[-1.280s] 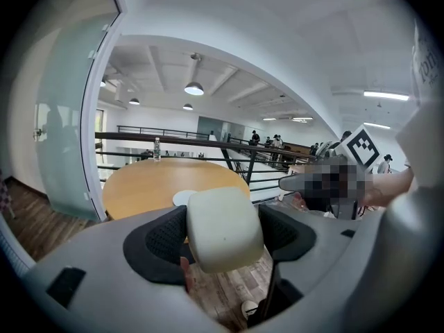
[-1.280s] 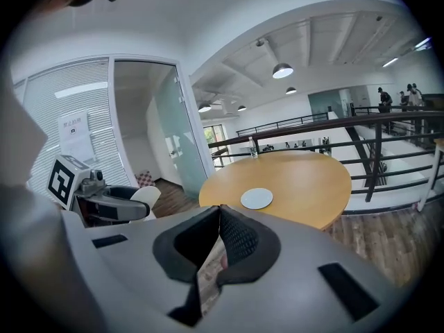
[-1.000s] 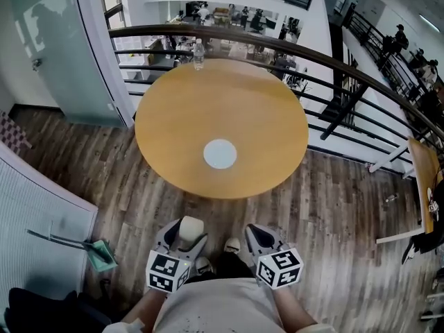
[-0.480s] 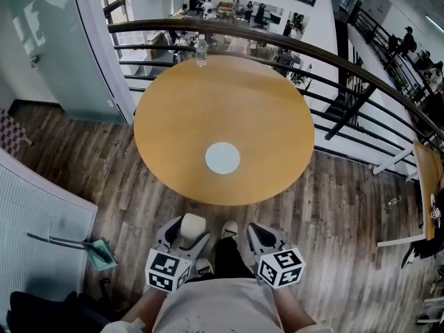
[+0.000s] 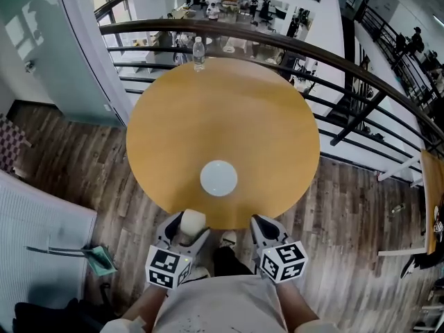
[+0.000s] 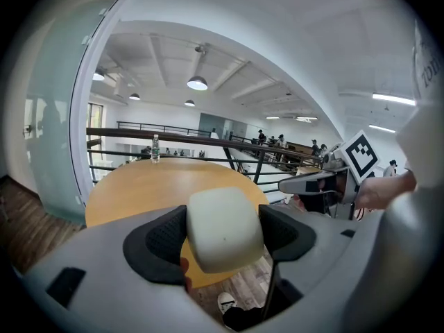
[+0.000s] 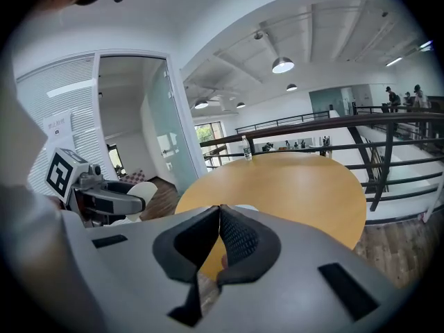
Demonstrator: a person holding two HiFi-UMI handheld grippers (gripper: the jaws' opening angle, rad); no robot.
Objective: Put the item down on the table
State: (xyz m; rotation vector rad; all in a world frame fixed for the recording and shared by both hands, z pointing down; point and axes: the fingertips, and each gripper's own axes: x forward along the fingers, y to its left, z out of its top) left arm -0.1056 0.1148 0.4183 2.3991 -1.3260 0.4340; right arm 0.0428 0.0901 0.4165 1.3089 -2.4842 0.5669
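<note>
Left gripper (image 6: 223, 229) fingers clamp a cream rounded foam block (image 5: 192, 222), held at the near edge of the round orange wooden desk (image 5: 222, 109). Right gripper (image 7: 216, 240) fingers are pressed together, empty. Risk: releasing this short of the desk likely drops the block to the floor.

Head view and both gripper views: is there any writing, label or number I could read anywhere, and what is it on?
No text reads clearly.
Marker cubes: black-and-white patterns only, no letters.
Bottle label: too small.
Wall sheet: print too blurred.
Shirt print: cut off, blurred.
White block: blank.
</note>
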